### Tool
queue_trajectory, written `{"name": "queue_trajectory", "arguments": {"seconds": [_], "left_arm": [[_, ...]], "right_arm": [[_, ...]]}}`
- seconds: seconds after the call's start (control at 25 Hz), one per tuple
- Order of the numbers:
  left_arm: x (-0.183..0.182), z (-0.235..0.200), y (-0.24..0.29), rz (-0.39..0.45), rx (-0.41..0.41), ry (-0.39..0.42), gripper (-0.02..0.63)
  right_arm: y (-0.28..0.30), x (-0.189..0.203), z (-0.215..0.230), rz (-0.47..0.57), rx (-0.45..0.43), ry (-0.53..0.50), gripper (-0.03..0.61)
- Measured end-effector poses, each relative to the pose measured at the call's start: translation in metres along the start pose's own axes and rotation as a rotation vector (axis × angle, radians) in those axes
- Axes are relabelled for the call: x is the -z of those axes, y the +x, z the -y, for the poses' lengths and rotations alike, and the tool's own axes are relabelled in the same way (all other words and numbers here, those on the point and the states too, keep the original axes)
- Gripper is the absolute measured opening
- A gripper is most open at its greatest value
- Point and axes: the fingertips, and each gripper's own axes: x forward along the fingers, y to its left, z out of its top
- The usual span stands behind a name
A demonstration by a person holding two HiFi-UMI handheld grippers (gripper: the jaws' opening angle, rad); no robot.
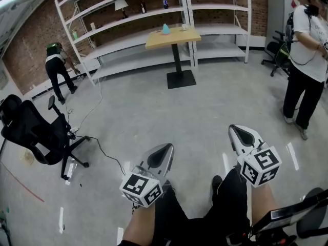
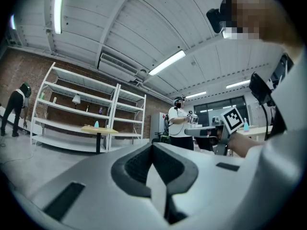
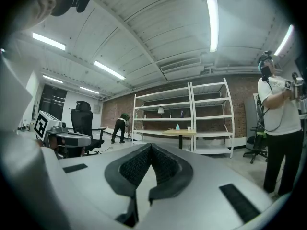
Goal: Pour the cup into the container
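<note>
Shelves (image 1: 134, 41) line the brick wall (image 1: 31, 47) behind a wooden table (image 1: 174, 37); left claw (image 2: 153, 148) and right claw (image 3: 151, 149) are closed.

White shelving (image 1: 215, 6) lines a brick wall (image 1: 25, 45). A person (image 1: 55, 68) bends at its left end, another person (image 1: 307, 40) stands right of it, a black office chair (image 1: 31, 127) sits well before it.

Both tools are pale grey, teardrop-shaped shells, the left gripper (image 1: 163, 151) and the right gripper (image 1: 240, 132). Each carries a white cube (image 1: 142, 188) printed with black square markers. Seen close, the fingers (image 2: 134, 166) are lined with black knurled pads, and dark rectangular slots (image 2: 64, 200) are set into the grey casing. The person wears black trousers (image 1: 205, 222) and black shoes (image 1: 217, 182).
</note>
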Motion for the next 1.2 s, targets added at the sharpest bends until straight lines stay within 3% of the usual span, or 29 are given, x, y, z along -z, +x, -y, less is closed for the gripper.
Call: {"name": "queue_trajectory", "arguments": {"seconds": [0.32, 0.88, 1.2], "left_arm": [[0.038, -0.034, 0.044, -0.044, 0.019, -0.061, 0.002], [0.013, -0.105, 0.127, -0.026, 0.017, -0.037, 0.002], [-0.021, -0.133, 0.211, -0.025, 0.092, 0.055, 0.002]], "right_arm": [[0.041, 0.032, 0.021, -0.046, 0.007, 0.039, 0.002], [0.135, 0.009, 0.075, -0.017, -0.002, 0.004, 0.002], [0.188, -0.011, 0.138, 0.053, 0.046, 0.025, 0.002]]}}
